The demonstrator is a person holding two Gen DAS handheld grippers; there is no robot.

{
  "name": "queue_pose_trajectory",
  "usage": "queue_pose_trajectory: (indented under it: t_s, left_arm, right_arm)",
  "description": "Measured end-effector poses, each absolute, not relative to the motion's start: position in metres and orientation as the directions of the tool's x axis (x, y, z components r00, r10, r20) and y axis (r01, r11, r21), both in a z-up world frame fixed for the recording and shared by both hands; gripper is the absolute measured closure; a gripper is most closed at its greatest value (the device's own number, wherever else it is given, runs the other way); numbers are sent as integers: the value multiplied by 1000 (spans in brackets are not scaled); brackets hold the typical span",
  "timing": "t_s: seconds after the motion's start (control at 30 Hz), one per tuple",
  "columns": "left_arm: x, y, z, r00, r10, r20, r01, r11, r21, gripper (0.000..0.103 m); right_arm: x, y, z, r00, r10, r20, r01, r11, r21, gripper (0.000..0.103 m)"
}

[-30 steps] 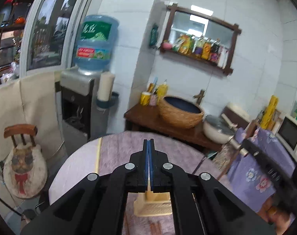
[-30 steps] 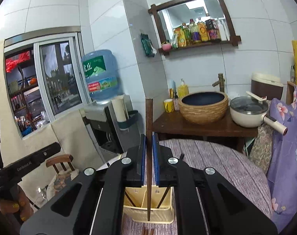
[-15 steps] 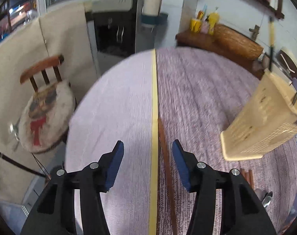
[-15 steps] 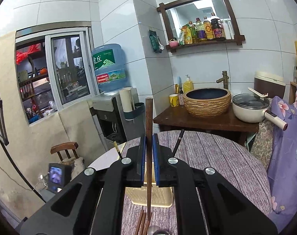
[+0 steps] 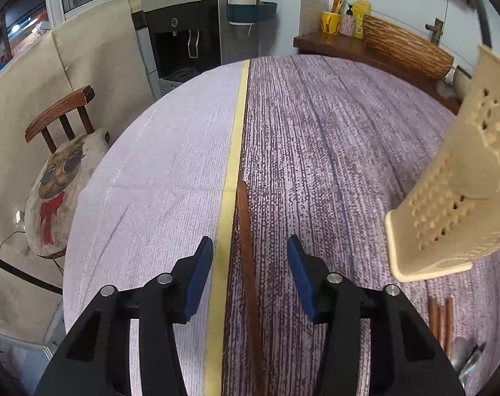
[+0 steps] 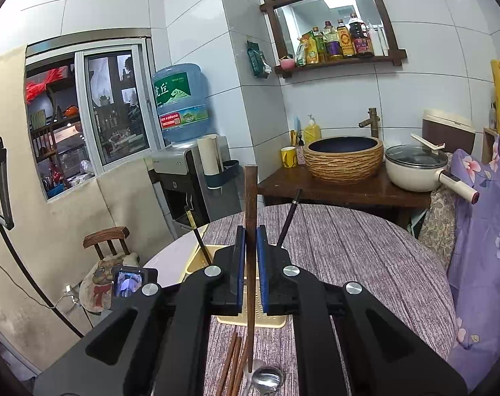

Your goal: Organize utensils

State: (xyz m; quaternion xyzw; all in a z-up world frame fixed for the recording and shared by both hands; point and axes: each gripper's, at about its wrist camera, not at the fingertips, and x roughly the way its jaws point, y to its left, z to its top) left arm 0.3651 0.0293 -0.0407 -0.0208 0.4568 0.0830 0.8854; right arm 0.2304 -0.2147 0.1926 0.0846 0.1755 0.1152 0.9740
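Both claws are accounted for first: the left gripper (image 5: pixel 250 257) is spread wide with nothing held, whereas a second ago it was seen clamped flat and pointed at the room; the right gripper (image 6: pixel 249 264) is pressed tight on an upright brown chopstick (image 6: pixel 250 231), as it was in both earlier views.

By size, the round table (image 5: pixel 332 138) in its purple striped cloth is noted, divided by a yellow tape line (image 5: pixel 233 165) from a paler half. The cream perforated utensil holder (image 5: pixel 457 204) is seen standing at the right edge of the left view — in the right view it is largely hidden behind the fingers, with two dark chopsticks (image 6: pixel 287 221) leaning out of it.

A single brown chopstick on the cloth (image 5: pixel 246 247) is framed between the opened left jaws, just beside the tape; it is not yet touched. A small bundle of loose chopsticks (image 6: pixel 231 359) and a metal spoon (image 6: pixel 266 381) are left lying in front of the holder.

The change is read as this: the left tool has been swung down and opened for a fresh pick-up, while the right chopstick's drop into the holder appears to be pending — several pieces remain unsorted.
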Motion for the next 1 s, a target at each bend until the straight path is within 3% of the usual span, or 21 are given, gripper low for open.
queue_pose_trajectory:
  t_s: [0.17, 0.3, 0.43, 0.8, 1.0]
  left_arm:
    - [372, 32, -45, 577, 155, -802, -193, 980, 50, 60]
    - [379, 32, -45, 578, 172, -798, -204, 977, 63, 85]
    - [377, 28, -46, 580, 178, -795, -206, 976, 67, 95]
    - [366, 31, -44, 591, 124, -797, -197, 980, 6, 95]
    - [340, 29, -14, 657, 47, -753, -150, 986, -69, 95]
  right_arm:
    - [225, -220, 191, 914, 254, -317, -196, 959, 202, 95]
    - [225, -221, 190, 913, 257, -317, -197, 958, 209, 95]
    - [227, -220, 190, 912, 258, -320, -198, 958, 209, 95]
    - [228, -221, 188, 909, 259, -325, -197, 957, 211, 95]
    - [228, -222, 188, 909, 260, -326, -196, 957, 214, 95]
